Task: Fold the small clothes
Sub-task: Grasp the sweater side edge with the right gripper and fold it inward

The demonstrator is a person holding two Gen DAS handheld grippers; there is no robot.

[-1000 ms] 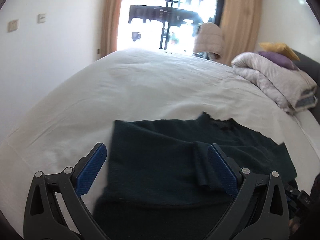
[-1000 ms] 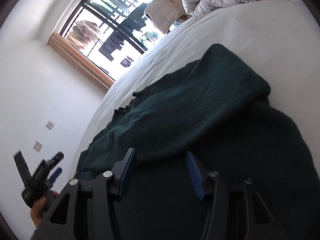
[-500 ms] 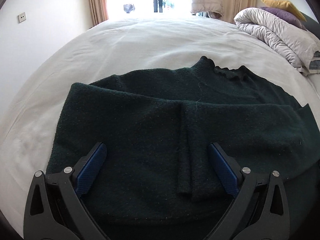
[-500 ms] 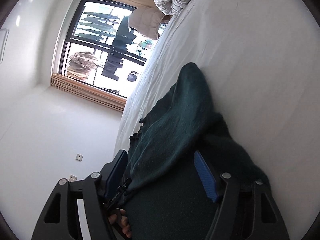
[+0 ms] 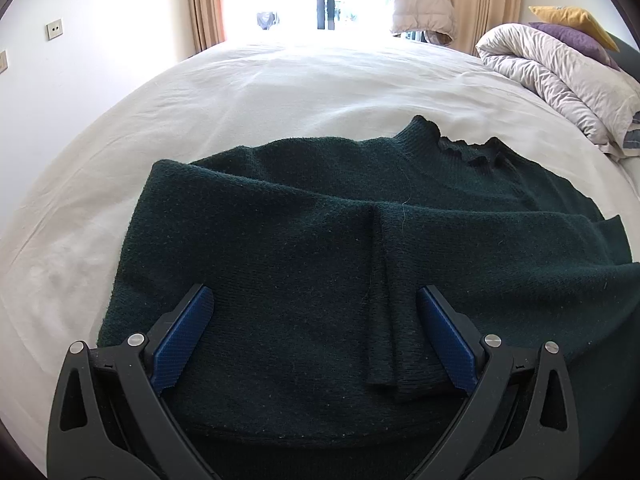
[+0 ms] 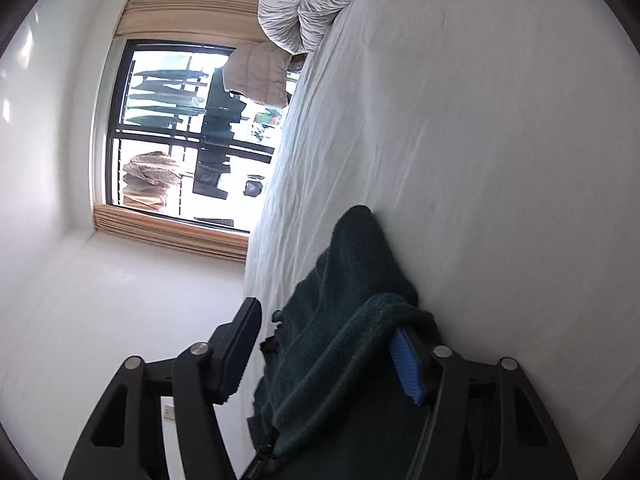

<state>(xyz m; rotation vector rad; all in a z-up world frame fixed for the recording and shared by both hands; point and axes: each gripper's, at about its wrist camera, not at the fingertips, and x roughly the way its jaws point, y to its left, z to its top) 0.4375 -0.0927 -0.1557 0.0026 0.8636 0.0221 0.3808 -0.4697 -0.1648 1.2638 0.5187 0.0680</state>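
Dark-green sweater (image 5: 320, 256) spread on white bed (image 5: 280, 92), sleeves folded across chest | left gripper (image 5: 314, 312) fingers wide above it | right gripper (image 6: 328, 344) fingers wide, sweater edge draped between

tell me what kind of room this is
Most likely a bedroom in a home: a dark green sweater lies on a wide bed with a white sheet, a rolled duvet sits beside pillows, and curtains frame a balcony window.

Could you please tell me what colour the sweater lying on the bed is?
The sweater is a very dark green, plain knit with no pattern; it shows best in the left wrist view.
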